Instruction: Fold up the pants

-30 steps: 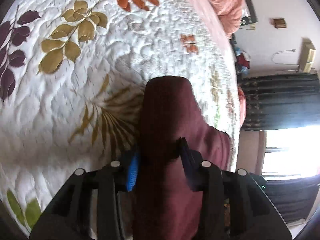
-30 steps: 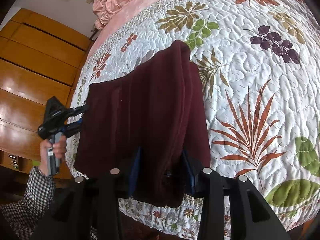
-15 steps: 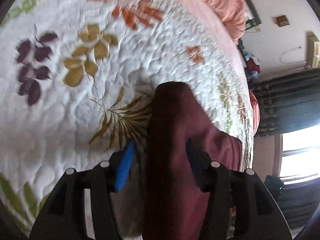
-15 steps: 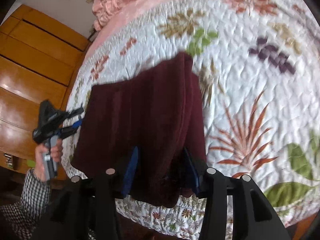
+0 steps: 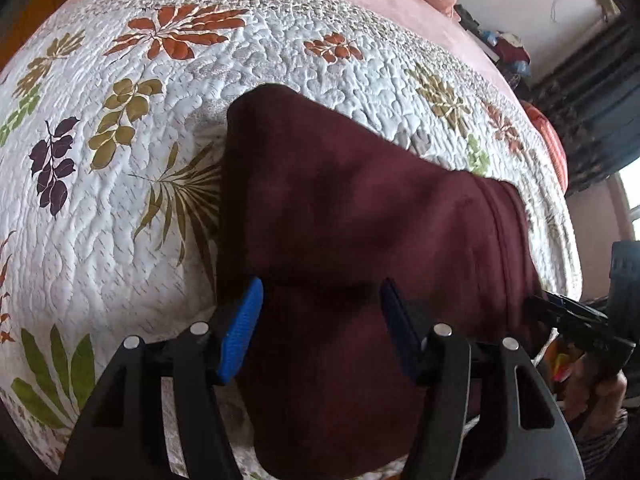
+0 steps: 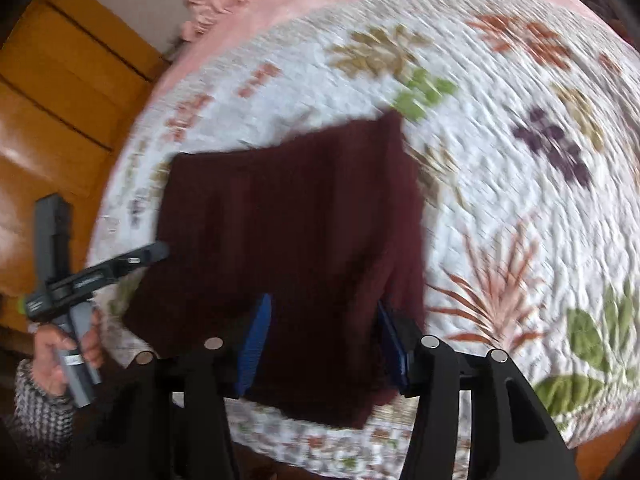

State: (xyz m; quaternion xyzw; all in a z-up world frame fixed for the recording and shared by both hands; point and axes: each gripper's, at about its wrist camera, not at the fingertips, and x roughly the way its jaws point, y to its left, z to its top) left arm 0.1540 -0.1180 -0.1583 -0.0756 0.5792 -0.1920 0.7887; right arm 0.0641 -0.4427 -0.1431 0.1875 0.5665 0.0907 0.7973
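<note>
Where the white leaf-print quilt covers the bed, the folded maroon pants lie near its edge. The left gripper and right gripper both have fingers spread apart around the cloth. A wooden wardrobe stands beside the bed.

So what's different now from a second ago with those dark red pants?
Both grippers have let go. The left gripper and right gripper, clamped on the folded maroon fabric pants a second ago, now stand open around them and are backing off. The pants stay folded on the white leaf-patterned quilt.
</note>
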